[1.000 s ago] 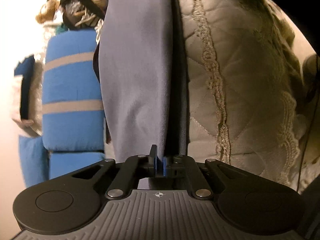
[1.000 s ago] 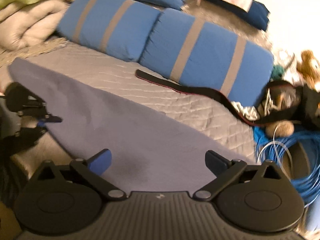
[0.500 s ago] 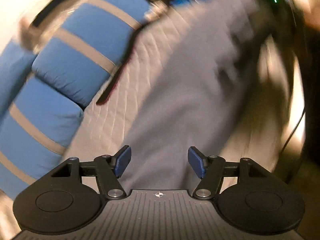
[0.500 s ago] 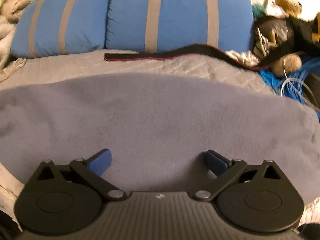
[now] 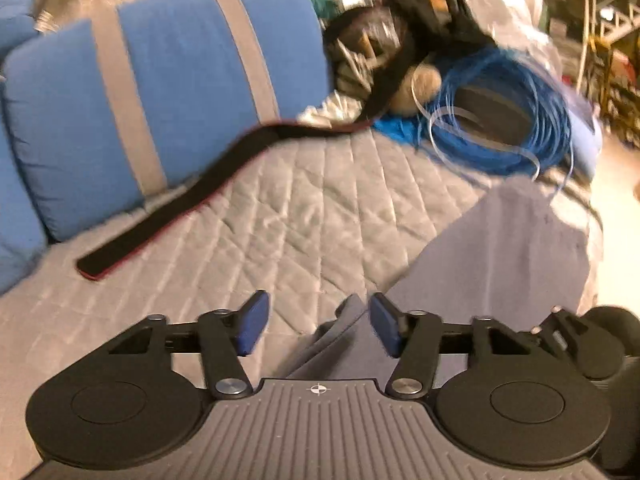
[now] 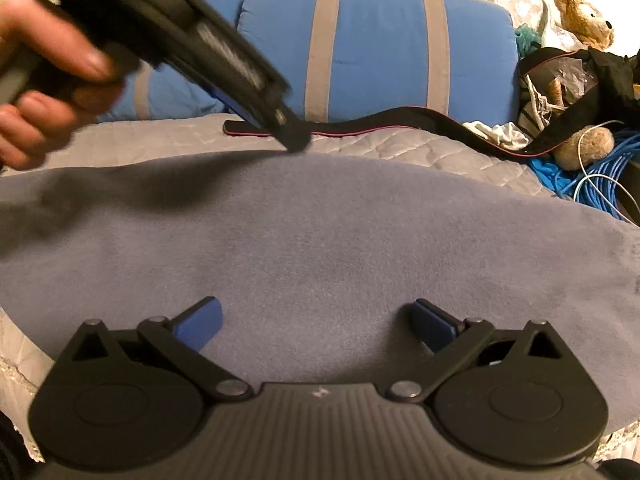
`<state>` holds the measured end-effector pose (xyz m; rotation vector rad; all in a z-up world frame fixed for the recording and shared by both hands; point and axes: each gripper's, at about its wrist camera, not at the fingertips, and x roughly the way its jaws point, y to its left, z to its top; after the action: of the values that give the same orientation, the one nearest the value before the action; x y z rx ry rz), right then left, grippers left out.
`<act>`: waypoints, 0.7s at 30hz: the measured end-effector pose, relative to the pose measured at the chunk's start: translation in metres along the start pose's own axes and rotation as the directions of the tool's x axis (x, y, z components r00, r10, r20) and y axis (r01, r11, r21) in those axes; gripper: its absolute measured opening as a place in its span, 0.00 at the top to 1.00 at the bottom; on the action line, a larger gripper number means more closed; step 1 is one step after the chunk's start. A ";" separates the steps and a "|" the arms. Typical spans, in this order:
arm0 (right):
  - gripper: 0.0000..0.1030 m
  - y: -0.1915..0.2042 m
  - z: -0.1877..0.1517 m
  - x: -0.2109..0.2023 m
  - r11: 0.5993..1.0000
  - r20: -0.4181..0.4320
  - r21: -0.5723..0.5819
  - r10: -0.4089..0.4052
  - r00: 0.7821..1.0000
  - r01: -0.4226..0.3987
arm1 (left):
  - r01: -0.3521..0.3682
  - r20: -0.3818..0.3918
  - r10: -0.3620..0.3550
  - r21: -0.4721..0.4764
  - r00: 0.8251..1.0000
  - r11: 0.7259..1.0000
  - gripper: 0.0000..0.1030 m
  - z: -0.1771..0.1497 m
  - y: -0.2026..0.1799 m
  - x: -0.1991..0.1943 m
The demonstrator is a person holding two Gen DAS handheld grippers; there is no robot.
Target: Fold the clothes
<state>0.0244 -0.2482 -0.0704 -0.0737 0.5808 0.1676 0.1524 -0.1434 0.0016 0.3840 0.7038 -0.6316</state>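
Note:
A grey-purple cloth [image 6: 320, 248] lies spread flat on the quilted bed cover [image 6: 160, 136]. In the left wrist view its far edge [image 5: 500, 264] runs from between the fingers toward the right. My left gripper [image 5: 316, 326] is open, with the cloth's edge between its blue pads but not pinched. It also shows in the right wrist view [image 6: 292, 136], held by a hand above the cloth's far edge. My right gripper [image 6: 316, 326] is wide open and empty, low over the near part of the cloth.
Blue pillows with grey stripes [image 6: 380, 48] line the back of the bed. A black strap [image 5: 192, 208] lies across the quilt. A coil of blue cable [image 5: 500, 120], a teddy bear [image 6: 584, 20] and dark clutter sit at the right.
My left gripper has let go of the cloth, opened, and swung over to the cloth's far edge. My right gripper stayed open and moved over the now flat cloth.

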 end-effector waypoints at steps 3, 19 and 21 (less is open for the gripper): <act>0.00 -0.001 0.000 0.000 1.000 -0.001 0.002 0.008 1.000 -0.008 | -0.018 -0.043 0.023 0.094 0.999 0.995 0.56 -0.001 -0.013 0.015; 0.00 0.003 0.000 0.002 1.000 0.004 0.004 -0.008 1.000 0.008 | 0.324 -0.214 -0.350 -0.147 0.912 0.935 0.68 -0.007 0.018 0.044; 0.00 0.005 0.000 0.002 1.000 0.008 0.004 -0.016 1.000 0.016 | 0.358 -0.200 -0.396 -0.203 0.896 0.911 0.68 -0.010 0.029 0.047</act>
<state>0.0256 -0.2433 -0.0718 -0.0737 0.5719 0.1510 0.1947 -0.1355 -0.0350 0.1707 1.0675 -0.9001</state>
